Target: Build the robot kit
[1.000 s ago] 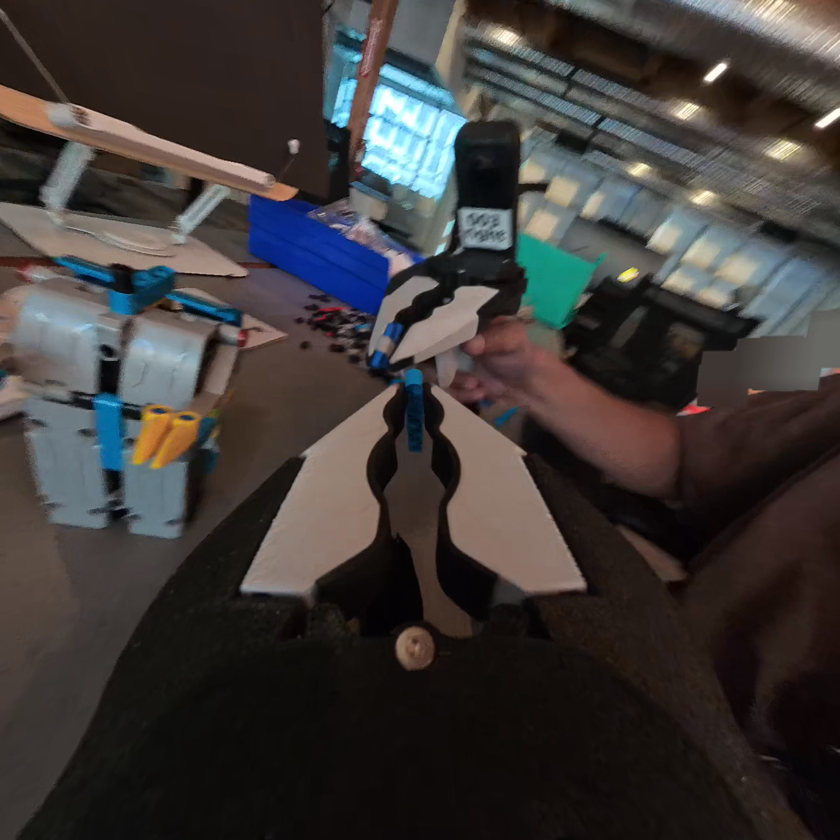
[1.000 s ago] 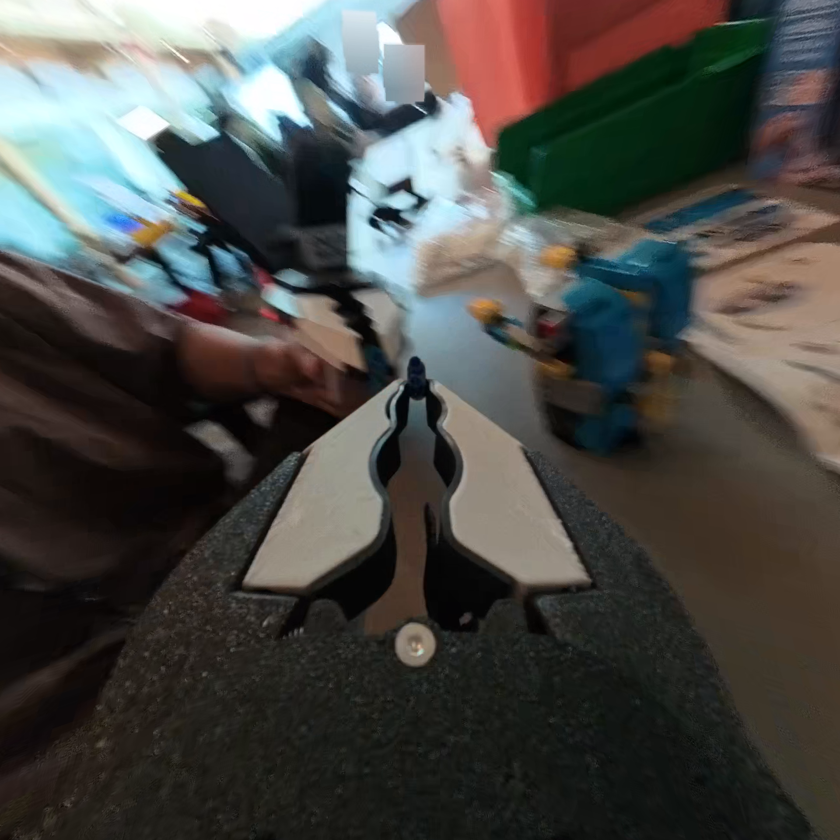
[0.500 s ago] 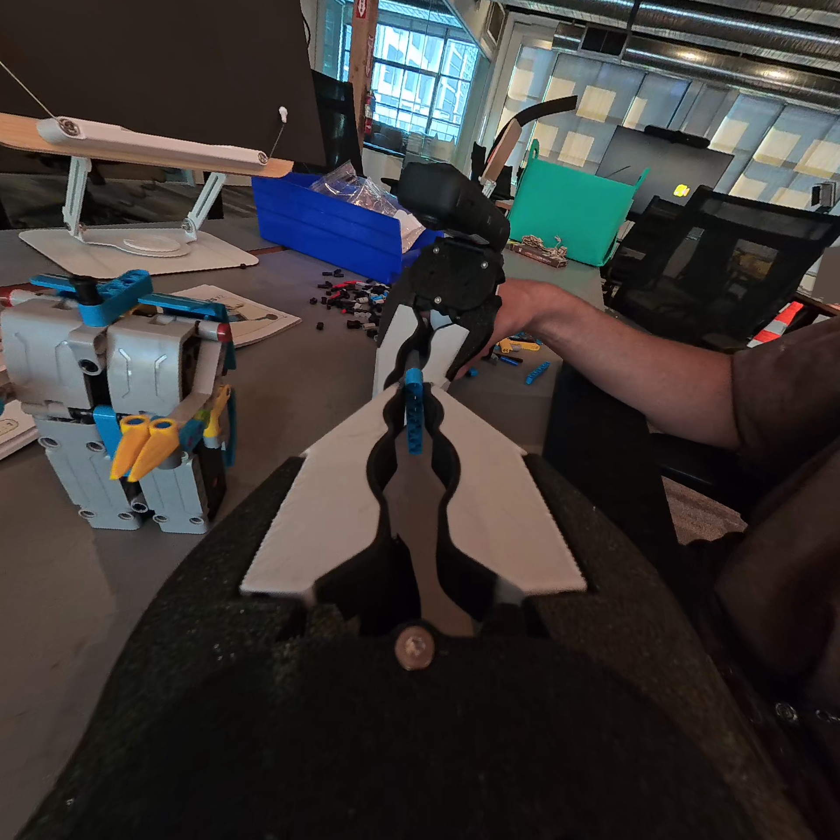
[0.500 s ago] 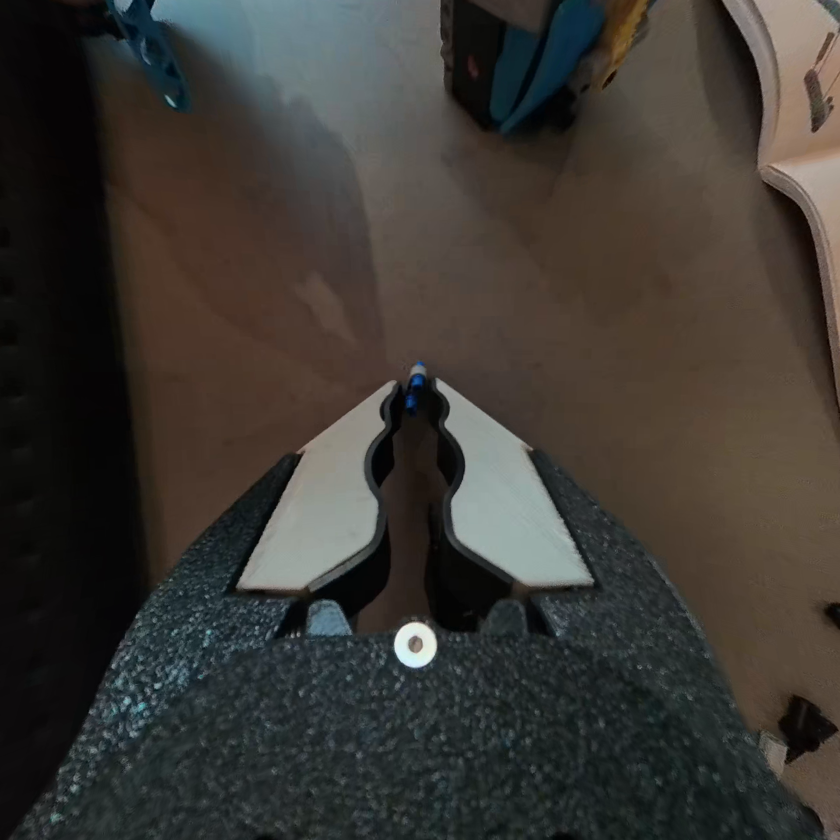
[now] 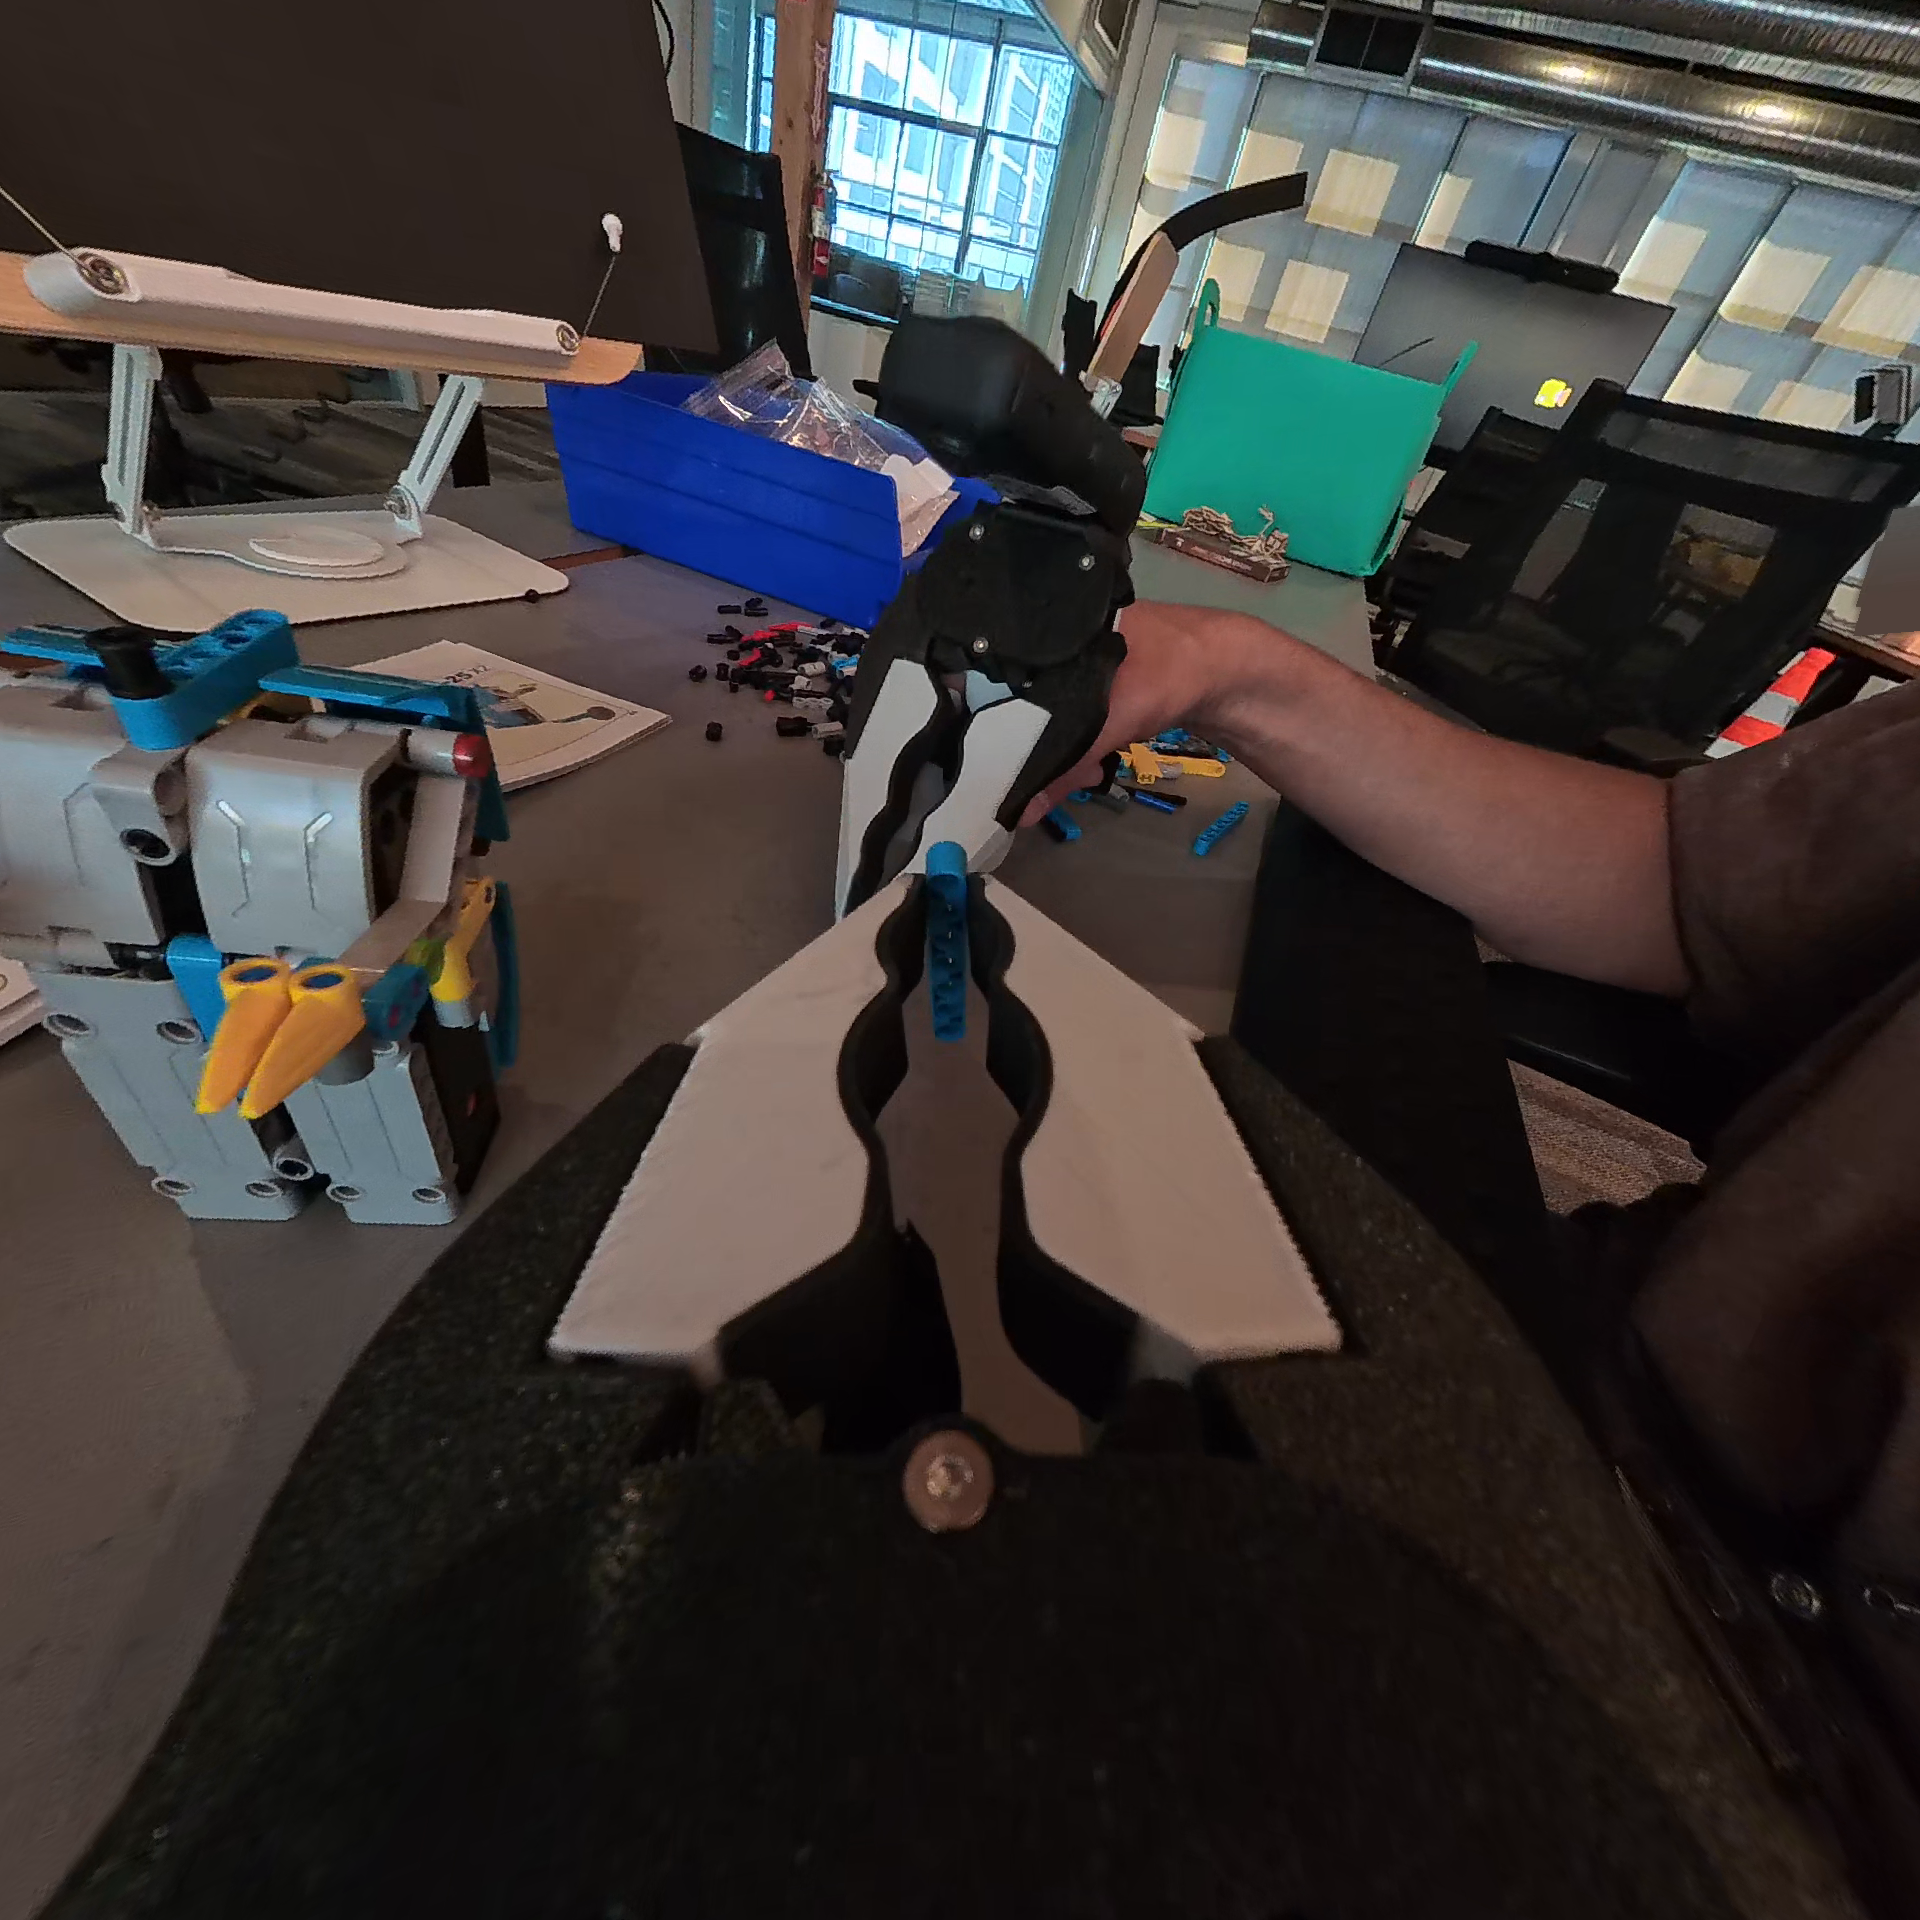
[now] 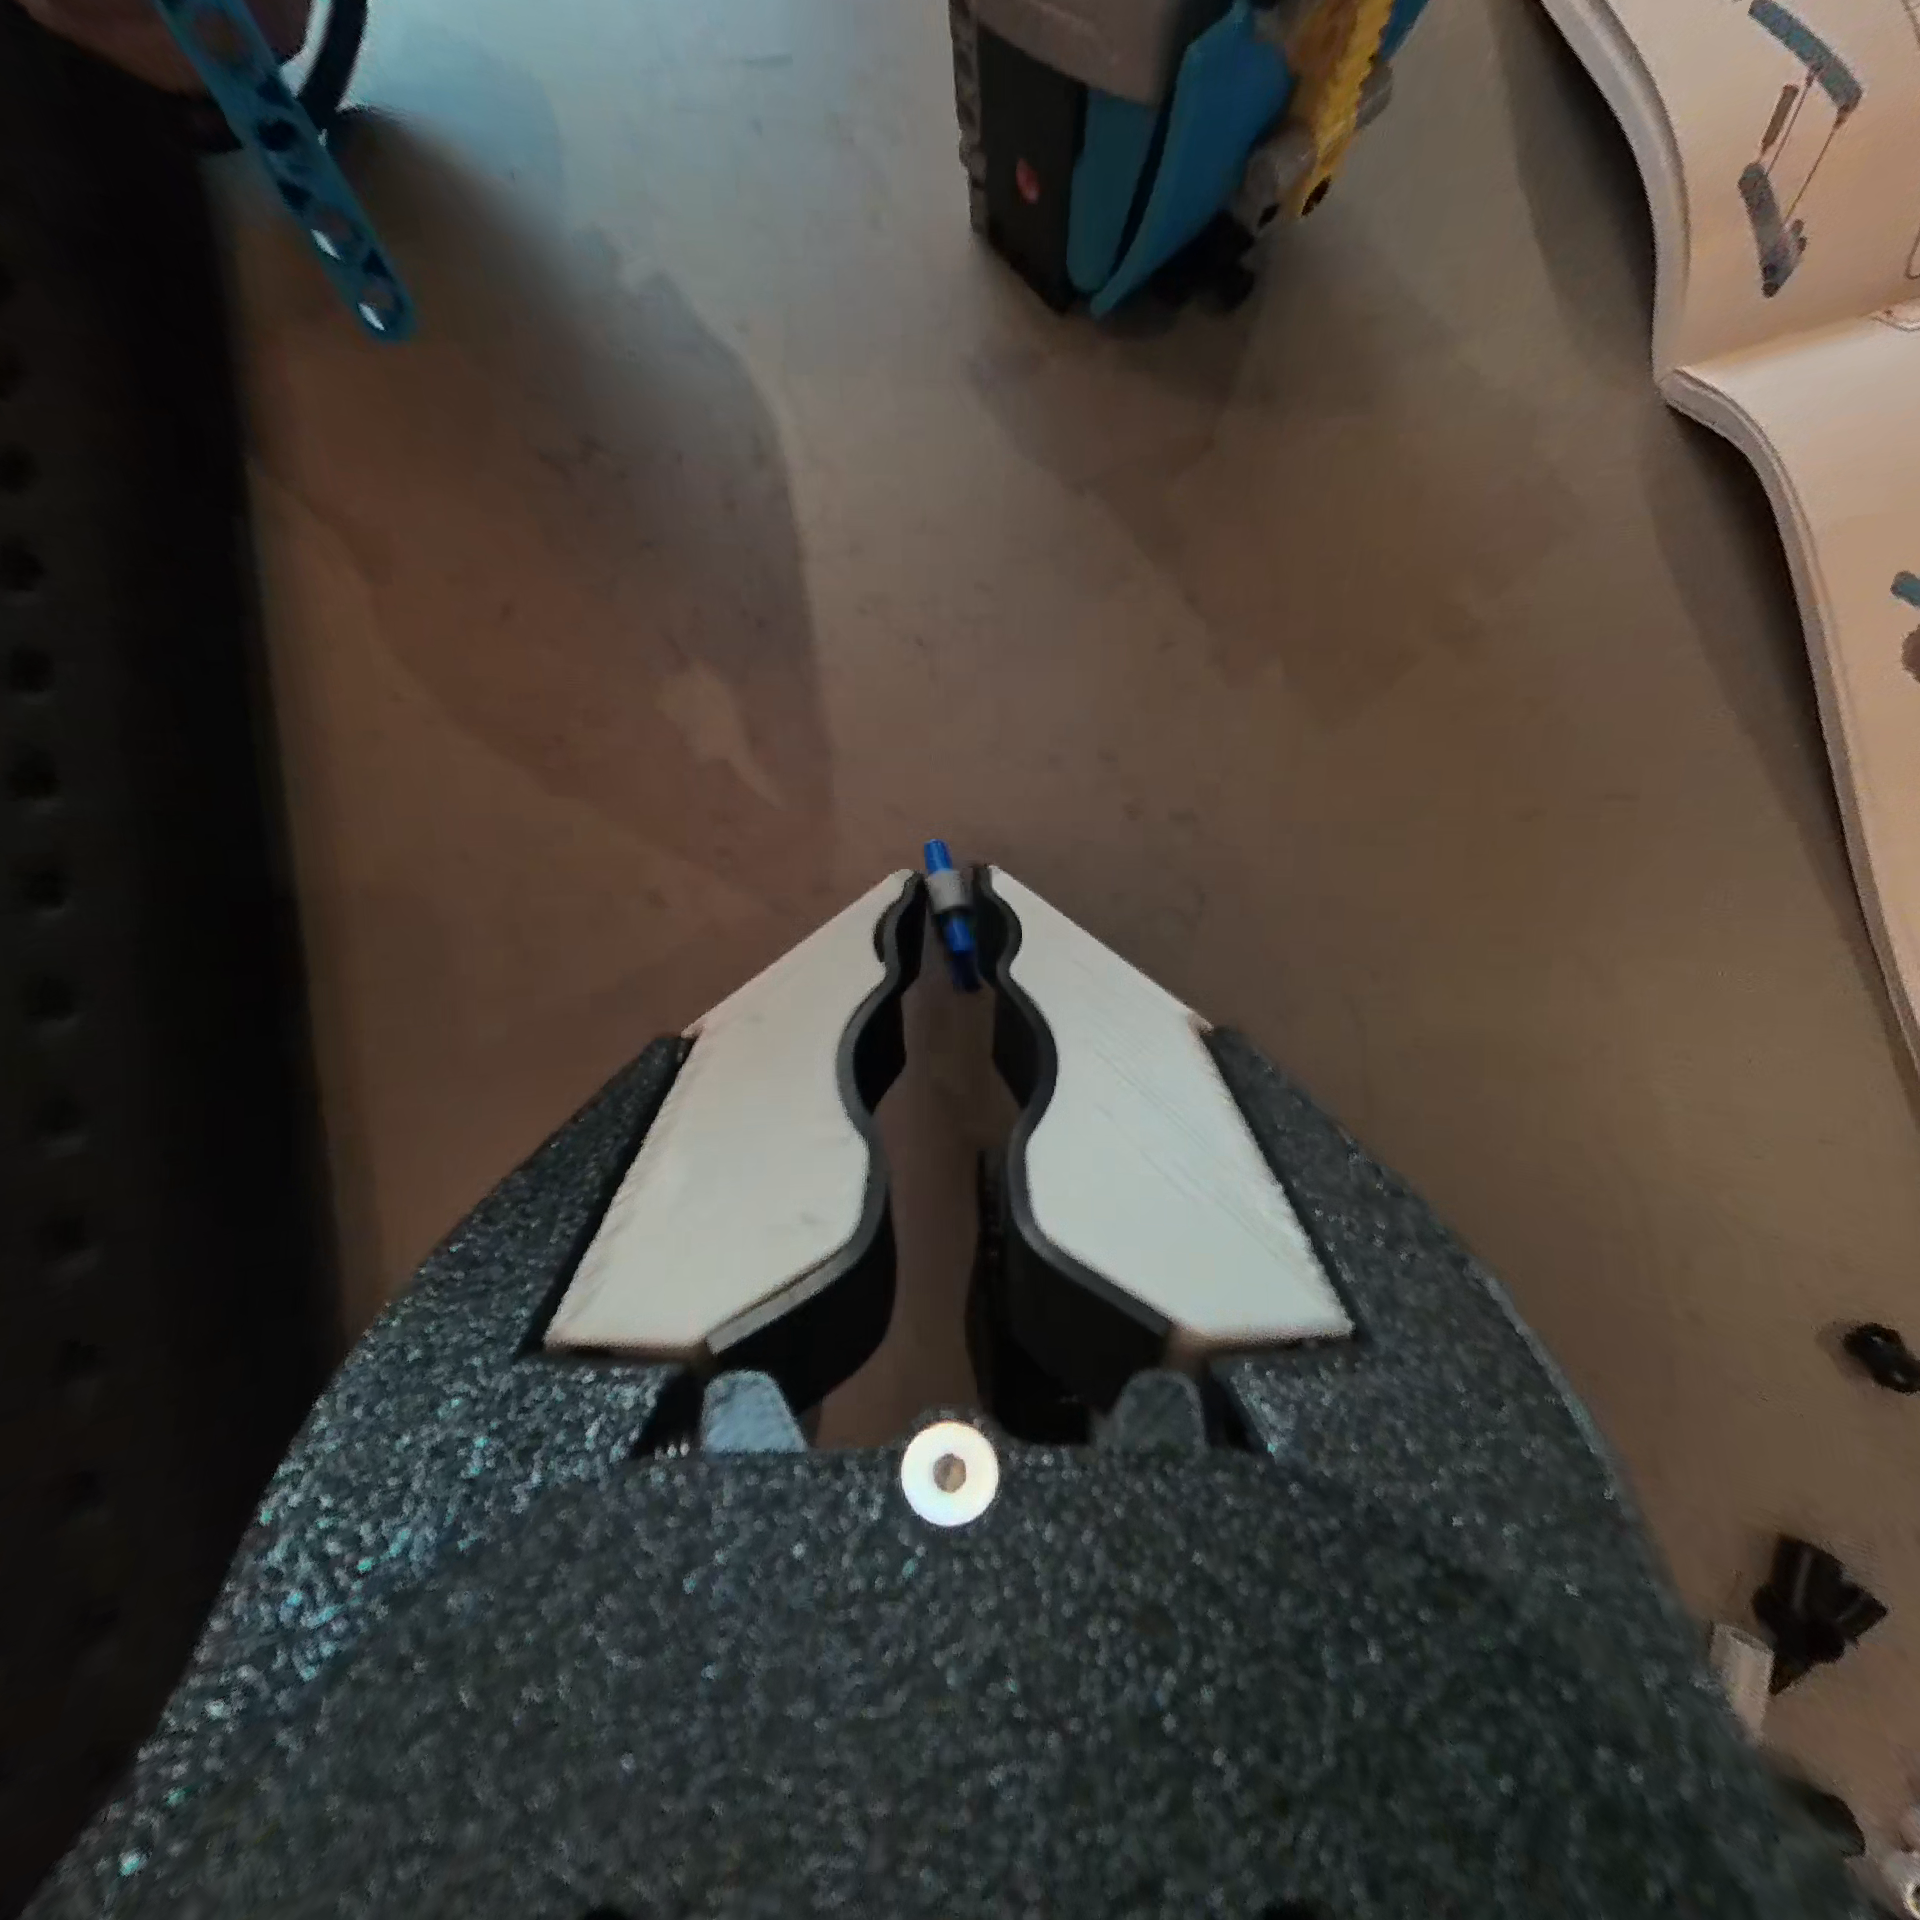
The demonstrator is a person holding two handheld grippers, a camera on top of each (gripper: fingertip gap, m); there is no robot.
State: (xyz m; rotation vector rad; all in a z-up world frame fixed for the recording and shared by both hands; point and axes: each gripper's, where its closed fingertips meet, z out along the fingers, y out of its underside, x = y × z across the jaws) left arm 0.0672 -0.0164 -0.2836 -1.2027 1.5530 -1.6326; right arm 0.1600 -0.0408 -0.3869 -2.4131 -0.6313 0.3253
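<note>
My left gripper [image 5: 945,894] is shut on a light blue holed beam [image 5: 945,961], held above the grey table [image 5: 665,894]. The beam also shows at the top left of the right wrist view [image 6: 312,197]. My right gripper [image 6: 948,883] is shut on a small blue pin with a grey collar [image 6: 951,920] and points down at the table [image 6: 1247,727]. In the left wrist view the right gripper [image 5: 914,862] hangs tips-down just beyond the beam's end. A grey, blue and yellow brick-built model [image 5: 270,935] stands on the table at the left; its base shows in the right wrist view [image 6: 1132,156].
A blue bin [image 5: 727,488] with plastic bags, a green bin [image 5: 1288,457] and scattered small parts [image 5: 779,675] lie farther back. An instruction booklet [image 5: 520,707] lies behind the model; open pages [image 6: 1818,312] show at the right. A white stand [image 5: 281,540] holds a board. A person's forearm [image 5: 1403,800] reaches in from the right. The gap from one gripper's tips to the other's is roughly 15 centimetres.
The right gripper has swung from level to pointing straight down at the table, still gripping the pin, and has come close to the beam's end. The left gripper and beam have stayed put.
</note>
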